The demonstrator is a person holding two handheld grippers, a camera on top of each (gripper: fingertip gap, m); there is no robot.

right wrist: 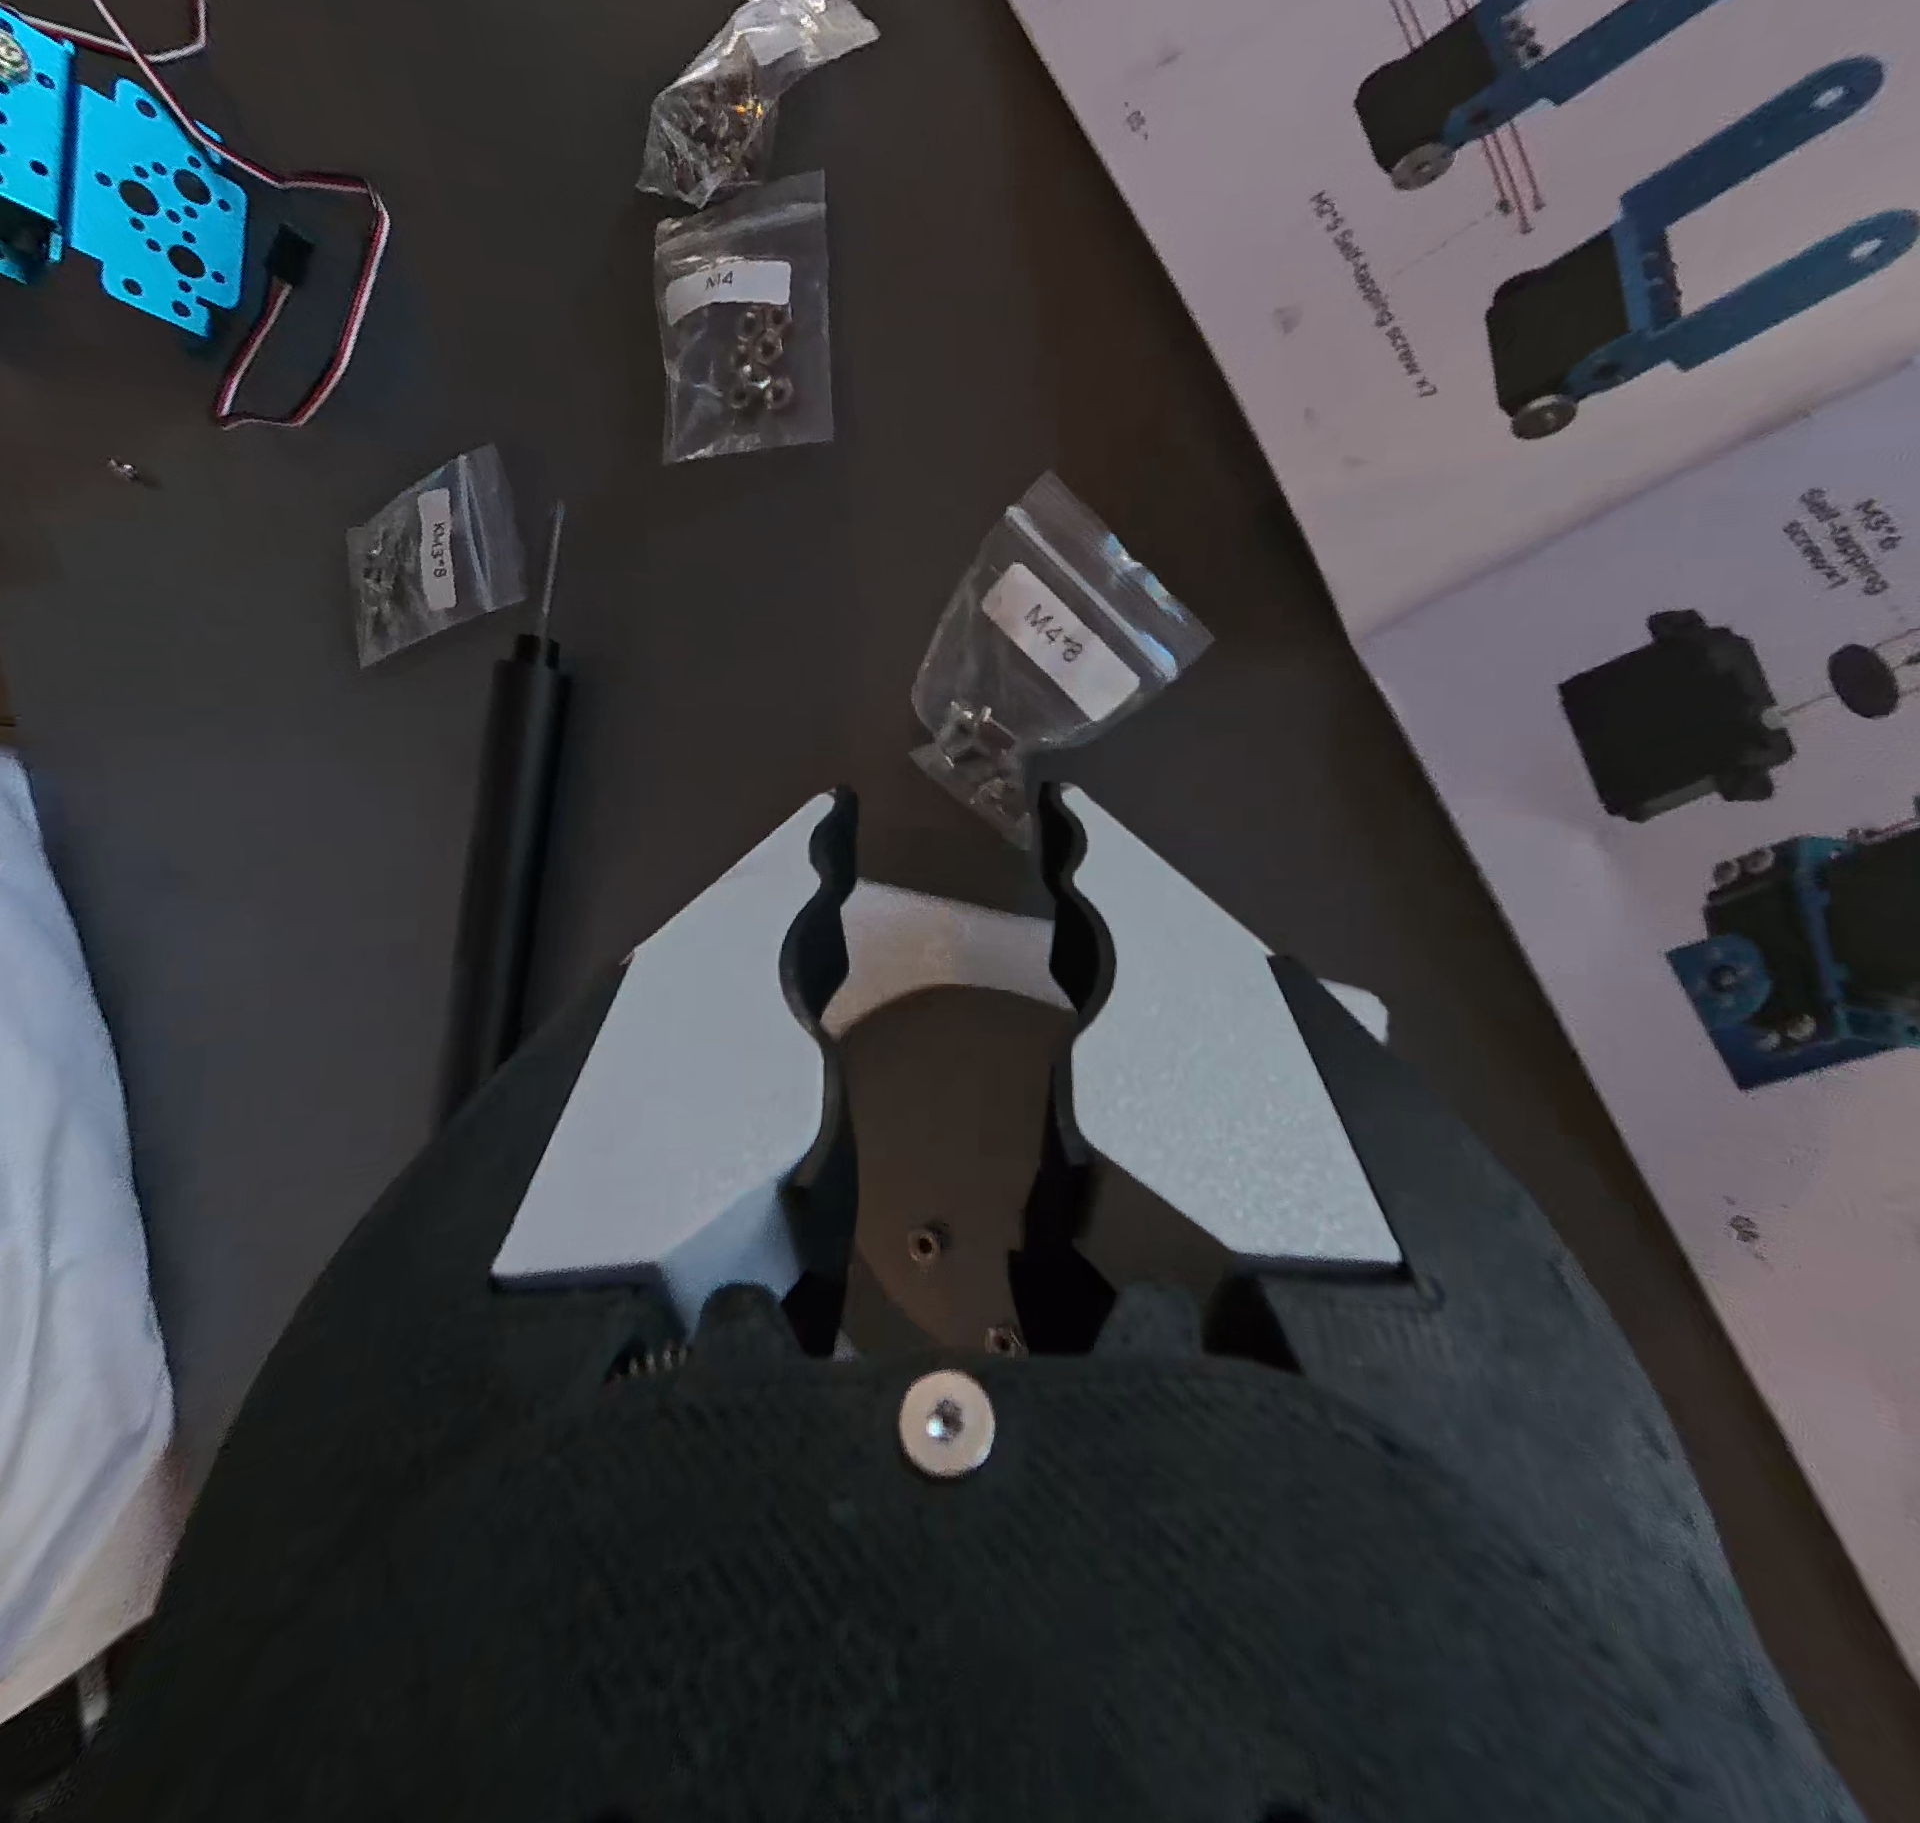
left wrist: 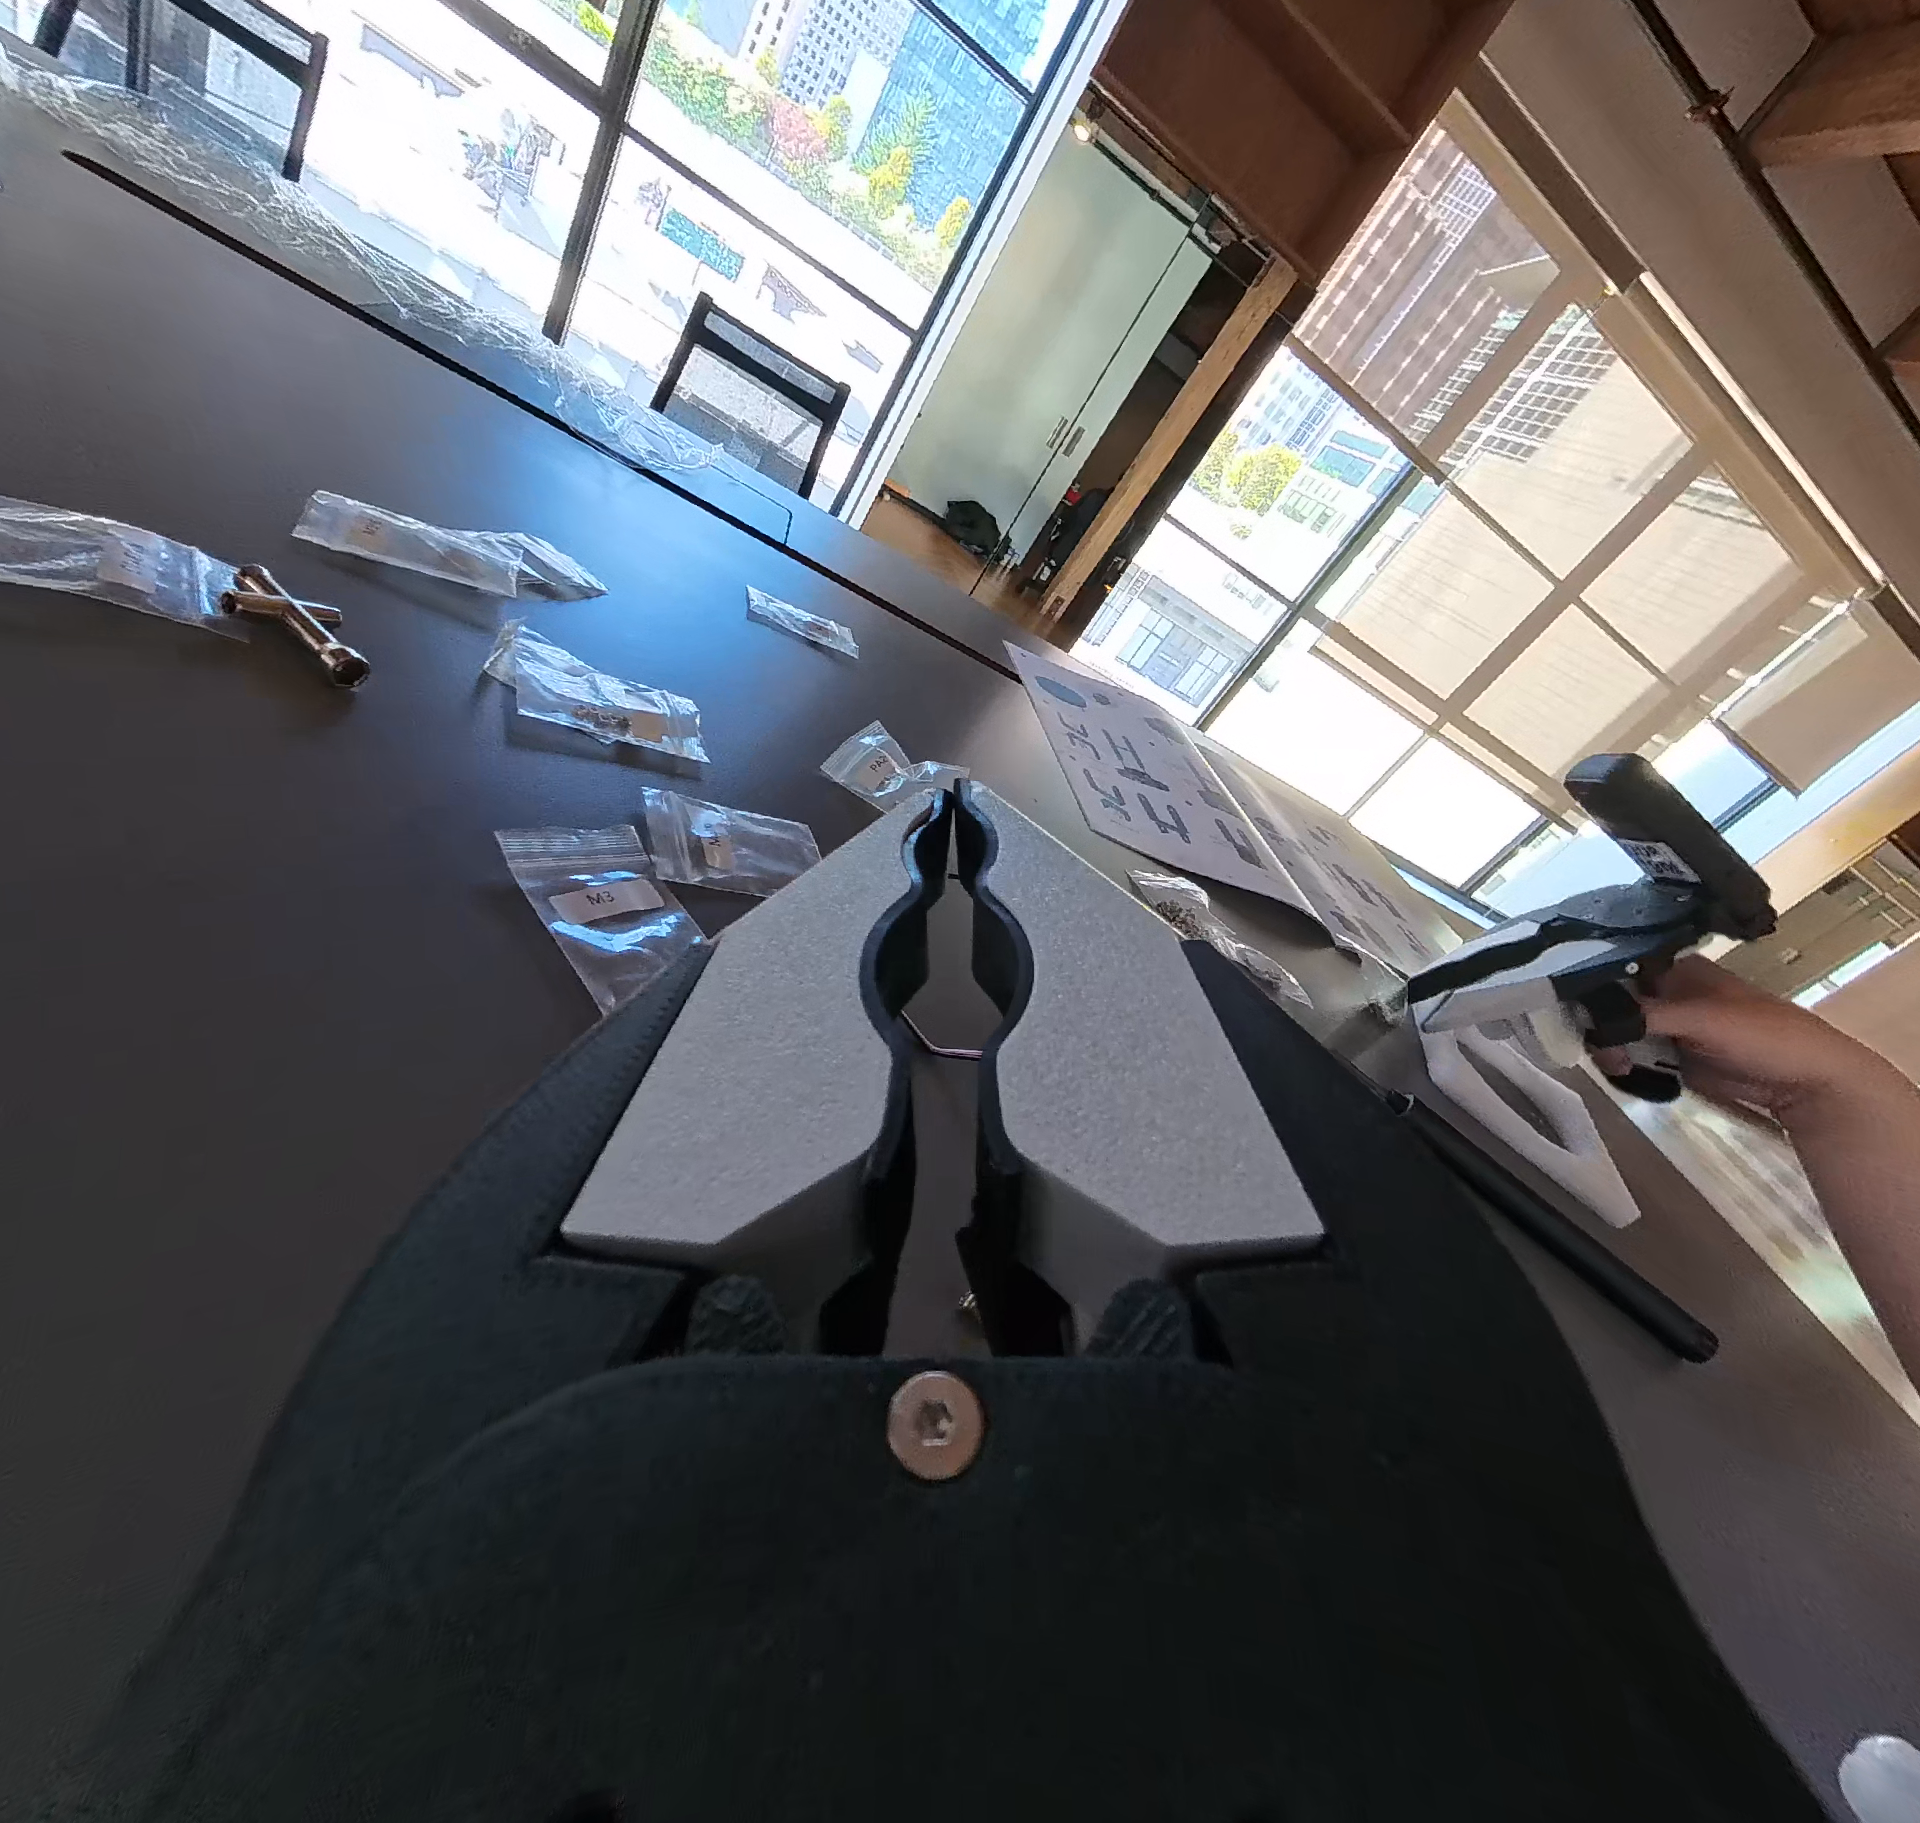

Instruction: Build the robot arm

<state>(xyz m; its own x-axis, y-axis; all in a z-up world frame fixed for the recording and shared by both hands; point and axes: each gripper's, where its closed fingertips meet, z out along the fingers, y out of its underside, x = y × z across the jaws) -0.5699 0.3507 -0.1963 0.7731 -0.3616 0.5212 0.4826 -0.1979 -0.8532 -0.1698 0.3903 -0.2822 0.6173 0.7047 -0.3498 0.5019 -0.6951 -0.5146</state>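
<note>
My left gripper (left wrist: 954, 799) is shut, its tips touching, low over the dark table (left wrist: 208, 942). A thin bent metal rod (left wrist: 940, 1038) shows through the gap behind the tips; I cannot tell if it is gripped. Small clear bags of hardware (left wrist: 608, 708) lie ahead of it. My right gripper (right wrist: 948, 805) is open and empty. A small clear bag of screws (right wrist: 1049, 672) lies just past its right fingertip. A white foam piece (right wrist: 935, 926) sits under its fingers. The right gripper also shows in the left wrist view (left wrist: 1455, 994), held by a hand.
A black screwdriver (right wrist: 514, 838) lies left of the right gripper. A blue servo bracket with wires (right wrist: 135, 204) is at the far left. A printed instruction sheet (right wrist: 1558, 423) covers the right side. A metal cross wrench (left wrist: 296, 620) lies far left. Chairs (left wrist: 748, 391) stand by the windows. My hands' fingertips stand some 40 cm from each other.
</note>
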